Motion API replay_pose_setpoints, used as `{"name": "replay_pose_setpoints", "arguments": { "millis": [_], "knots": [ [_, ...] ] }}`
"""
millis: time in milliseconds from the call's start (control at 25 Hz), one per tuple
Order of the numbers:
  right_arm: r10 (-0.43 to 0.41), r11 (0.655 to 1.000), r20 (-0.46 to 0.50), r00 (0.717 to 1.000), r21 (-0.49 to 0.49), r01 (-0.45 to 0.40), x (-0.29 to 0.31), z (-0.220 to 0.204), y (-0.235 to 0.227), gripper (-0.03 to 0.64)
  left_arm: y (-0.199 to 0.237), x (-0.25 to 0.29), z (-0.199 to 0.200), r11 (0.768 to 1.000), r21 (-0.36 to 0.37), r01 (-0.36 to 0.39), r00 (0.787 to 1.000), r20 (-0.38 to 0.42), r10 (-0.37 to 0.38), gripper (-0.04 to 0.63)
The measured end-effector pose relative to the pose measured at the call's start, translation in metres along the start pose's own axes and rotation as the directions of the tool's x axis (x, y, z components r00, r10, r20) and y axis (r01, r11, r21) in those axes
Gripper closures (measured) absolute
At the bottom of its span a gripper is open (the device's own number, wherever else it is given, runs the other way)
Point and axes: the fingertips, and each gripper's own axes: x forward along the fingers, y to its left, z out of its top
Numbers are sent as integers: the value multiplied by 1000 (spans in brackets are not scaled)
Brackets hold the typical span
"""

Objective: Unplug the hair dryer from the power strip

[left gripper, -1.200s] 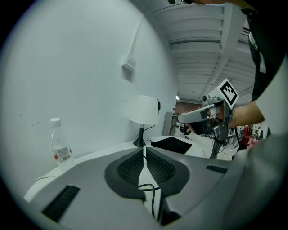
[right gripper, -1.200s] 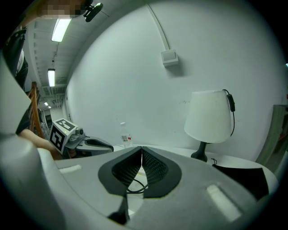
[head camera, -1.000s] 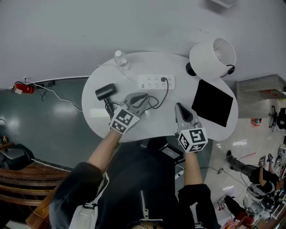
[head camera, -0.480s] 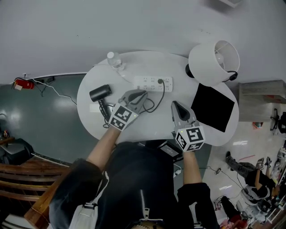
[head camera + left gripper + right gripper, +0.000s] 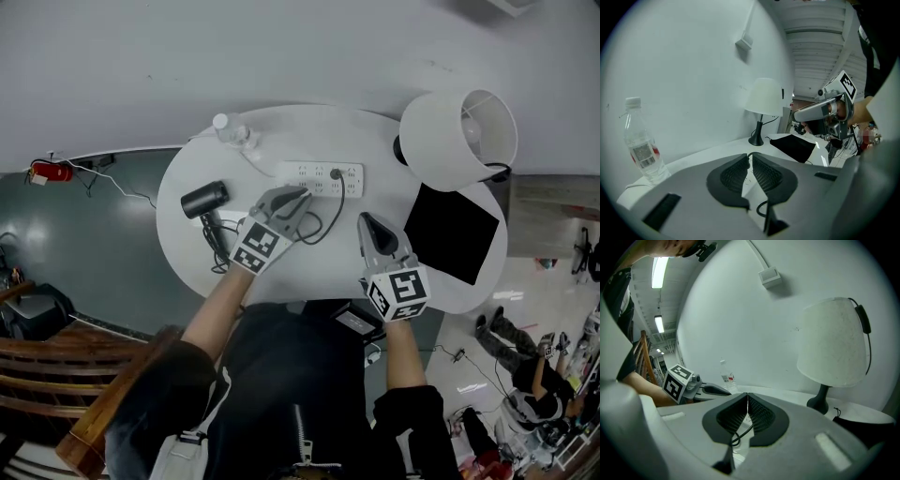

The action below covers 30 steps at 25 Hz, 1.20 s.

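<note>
- Head view: power strip [image 5: 323, 176] lies near the counter's [image 5: 192, 253] far edge with the plug [image 5: 336, 172] in. The hair dryer [image 5: 203, 199] is by the left edge. The left hand-held gripper [image 5: 300, 194] and right hand-held gripper [image 5: 364, 218] are both short of the strip. Risk: pulling the looped cord [image 5: 319, 223] drags the strip instead of freeing the plug.
- Left gripper view: jaws nearly together, nothing between. The bottle [image 5: 642, 145] at the far-left edge could tip.
- Right gripper view: jaws closed, empty, probably with cord beneath them. The lamp [image 5: 832, 343] at the right edge crowds the reach.
</note>
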Motion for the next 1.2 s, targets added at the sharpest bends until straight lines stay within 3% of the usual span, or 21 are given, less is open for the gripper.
{"name": "replay_pose_setpoints", "arguments": {
  "millis": [320,480,800,1200],
  "knots": [
    [28,999,-6,1000,-16,-28,18,-6,-17,612,5,31,-19,1000,8,-8,998,-55,9,564],
    [40,999,-21,999,-20,-40,26,-12,-23,612,9,44,-30,1000,12,-20,996,-86,21,509],
    [61,998,-64,996,10,-61,34,-36,-31,612,23,60,-45,992,58,-113,985,-121,120,417],
    [70,998,-104,992,8,-70,55,-58,-47,612,31,71,-63,989,55,-138,978,-149,145,405]
  ]
}}
